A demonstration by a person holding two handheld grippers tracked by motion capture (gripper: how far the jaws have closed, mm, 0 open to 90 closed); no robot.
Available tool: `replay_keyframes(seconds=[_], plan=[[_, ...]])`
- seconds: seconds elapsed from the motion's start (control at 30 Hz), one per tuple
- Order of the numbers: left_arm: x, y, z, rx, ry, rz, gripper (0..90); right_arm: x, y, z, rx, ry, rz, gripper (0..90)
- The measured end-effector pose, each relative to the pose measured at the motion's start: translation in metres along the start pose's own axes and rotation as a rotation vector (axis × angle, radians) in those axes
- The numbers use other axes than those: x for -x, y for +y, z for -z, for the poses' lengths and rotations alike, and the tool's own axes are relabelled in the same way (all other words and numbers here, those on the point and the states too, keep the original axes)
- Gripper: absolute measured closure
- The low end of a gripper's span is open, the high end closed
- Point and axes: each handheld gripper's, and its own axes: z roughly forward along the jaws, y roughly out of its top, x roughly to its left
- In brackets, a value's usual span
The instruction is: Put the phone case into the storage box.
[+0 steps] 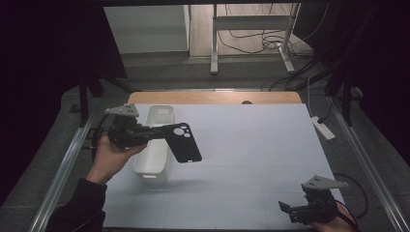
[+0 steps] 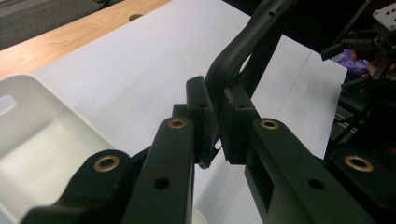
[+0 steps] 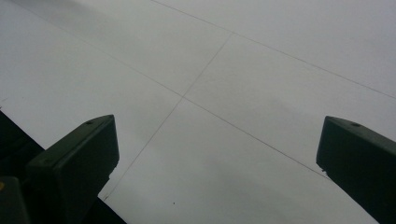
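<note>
White paper covers the table. At its near right corner the right gripper hovers low, jaws spread with nothing between them. Farther left, the left gripper pinches one edge of a black phone case, held in the air just above an empty white plastic bin.
</note>
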Motion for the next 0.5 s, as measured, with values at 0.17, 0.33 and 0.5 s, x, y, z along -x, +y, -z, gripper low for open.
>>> replay_keyframes(seconds=[0.17, 0.33, 0.5], plan=[[-0.006, 0.000, 0.014, 0.007, 0.023, 0.006, 83.3, 0.000, 0.000, 0.000, -0.001, 0.001, -0.002, 0.0], [-0.012, -0.001, 0.025, 0.005, 0.044, 0.013, 83.3, 0.000, 0.000, 0.000, -0.002, 0.000, -0.002, 0.0], [-0.019, -0.003, 0.032, 0.004, 0.068, 0.021, 83.3, 0.000, 0.000, 0.000, -0.003, -0.001, -0.002, 0.0]])
